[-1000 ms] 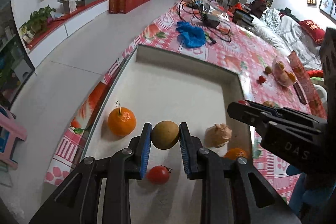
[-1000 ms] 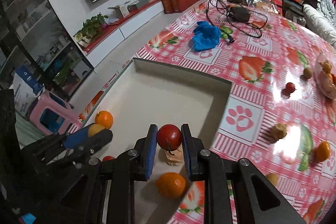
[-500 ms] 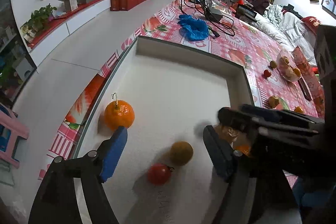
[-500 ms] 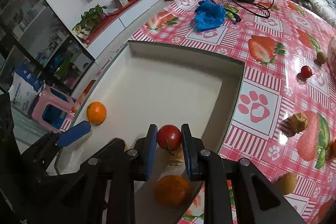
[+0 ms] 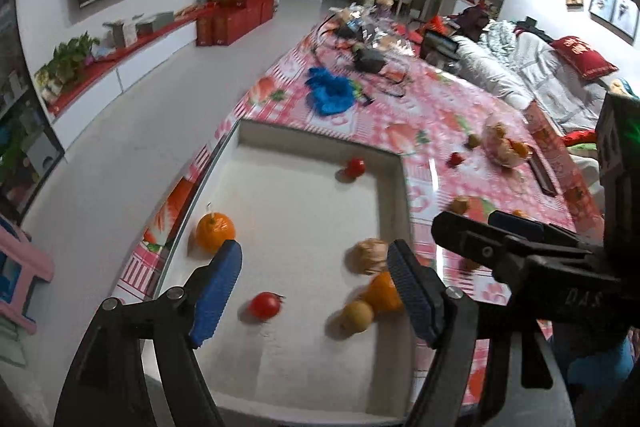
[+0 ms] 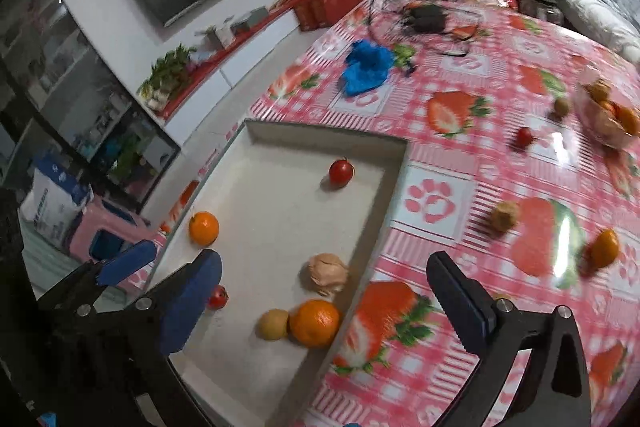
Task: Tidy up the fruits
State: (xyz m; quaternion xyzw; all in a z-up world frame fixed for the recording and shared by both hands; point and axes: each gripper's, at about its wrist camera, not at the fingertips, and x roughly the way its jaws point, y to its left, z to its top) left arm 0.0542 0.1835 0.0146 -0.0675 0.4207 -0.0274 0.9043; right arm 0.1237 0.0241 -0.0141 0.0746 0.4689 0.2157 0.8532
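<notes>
Pink strawberry-print oilcloth [image 6: 452, 155] covers the table, with a shallow white rectangular tray [image 6: 394, 187] set on it. Both the left gripper [image 5: 314, 277] and the right gripper [image 6: 324, 291] hang wide open and hold nothing. Inside the tray, a small red tomato [image 6: 341, 172] lies near the far right corner, and a yellow-brown round fruit [image 6: 273, 324] touches a large orange [image 6: 315, 323] by the right wall.
</notes>
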